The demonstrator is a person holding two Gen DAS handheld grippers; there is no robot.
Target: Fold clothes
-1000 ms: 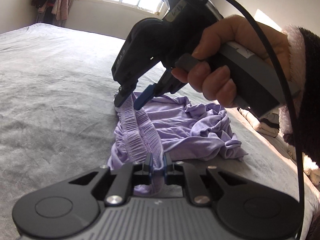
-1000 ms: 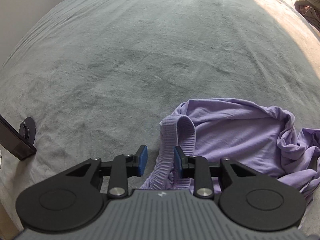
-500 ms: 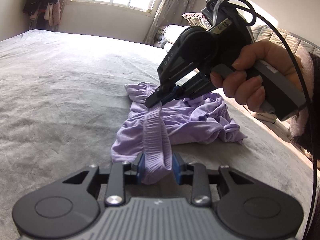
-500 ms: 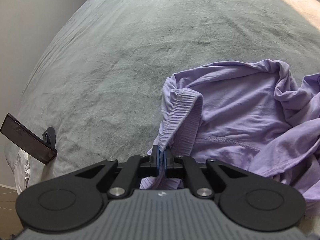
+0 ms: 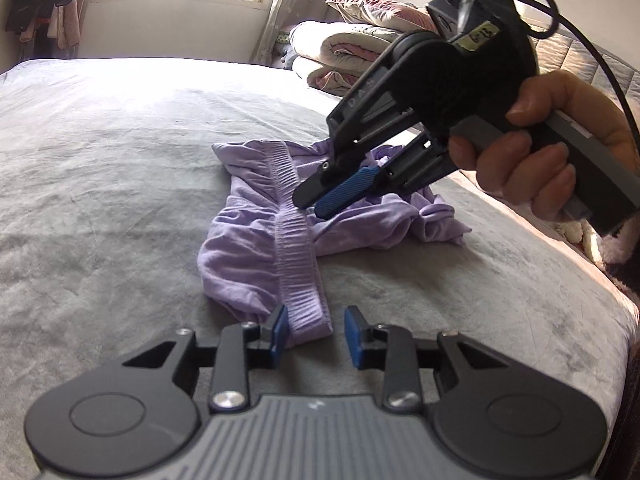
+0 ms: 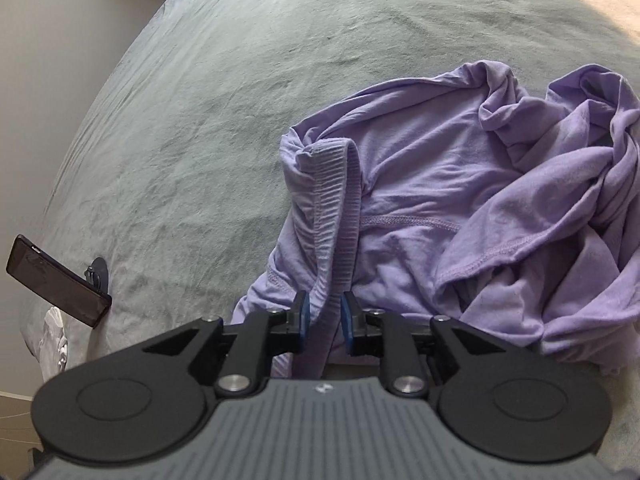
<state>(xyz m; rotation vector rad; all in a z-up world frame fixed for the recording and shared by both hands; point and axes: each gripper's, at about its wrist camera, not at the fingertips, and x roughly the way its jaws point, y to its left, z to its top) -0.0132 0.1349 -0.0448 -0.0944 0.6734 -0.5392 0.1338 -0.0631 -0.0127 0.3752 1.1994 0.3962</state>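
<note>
Releasing now: left gripper [image 5: 316, 330] and right gripper [image 6: 325, 316] both parted since pinching, waistband [image 5: 298, 264] loose between pads, garment laid for folding.

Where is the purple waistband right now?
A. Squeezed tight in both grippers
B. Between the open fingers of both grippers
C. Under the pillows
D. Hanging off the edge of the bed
B: the waistband lies on the bed between the spread blue pads of the left gripper and of the right gripper, with gaps showing.
</note>
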